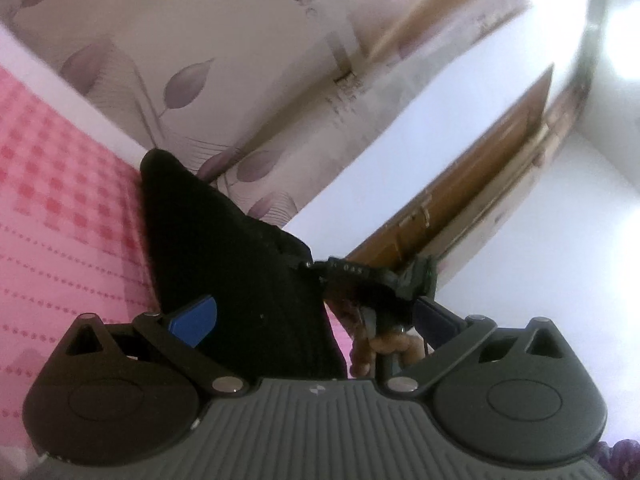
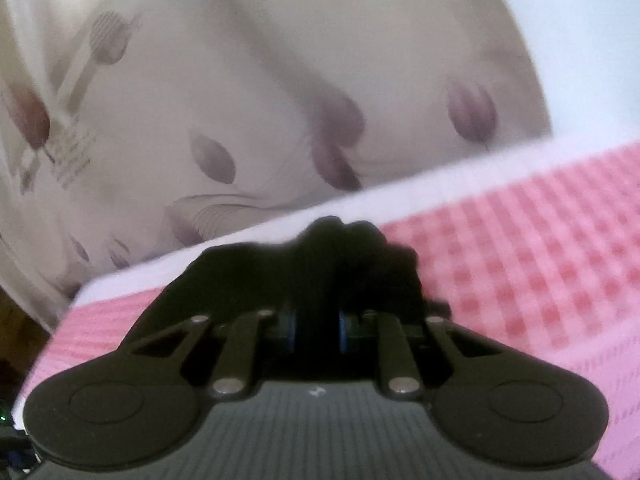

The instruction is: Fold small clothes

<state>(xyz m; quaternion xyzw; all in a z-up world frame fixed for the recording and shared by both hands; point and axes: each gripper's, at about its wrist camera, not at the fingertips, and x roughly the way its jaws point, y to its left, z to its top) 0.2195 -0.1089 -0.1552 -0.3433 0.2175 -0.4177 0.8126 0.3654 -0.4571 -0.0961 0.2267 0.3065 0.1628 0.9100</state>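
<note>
The black cloth (image 1: 224,256) is so dark that no fold, seam or hem can be read on it in either view; only its outline is clear. In the left wrist view it rises as a pointed shape from between the fingers to the far edge of the pink sheet (image 1: 60,208). Its lower part goes down behind the body of the left gripper (image 1: 316,316), so where it ends is hidden. The left gripper is spread wide: one blue pad (image 1: 196,316) lies on the cloth at the left, the other is well apart at the right, half behind the right gripper (image 1: 380,280) and the hand (image 1: 384,344) that holds it. That hand is dark and partly cut off.

In the right wrist view the picture is blurred. The right gripper (image 2: 316,330) has its pads close together with the cloth (image 2: 344,260) between them, so it pinches the cloth. The cloth bunches up just beyond the fingers and hides the tips.

The sheet ends in a white edge (image 2: 400,188), and the cloth reaches near this edge. Behind it hangs a curtain (image 2: 240,100) with purple leaves. To the right of the cloth the sheet lies open. A brown door (image 1: 480,168) shows in the left view, blurred.
</note>
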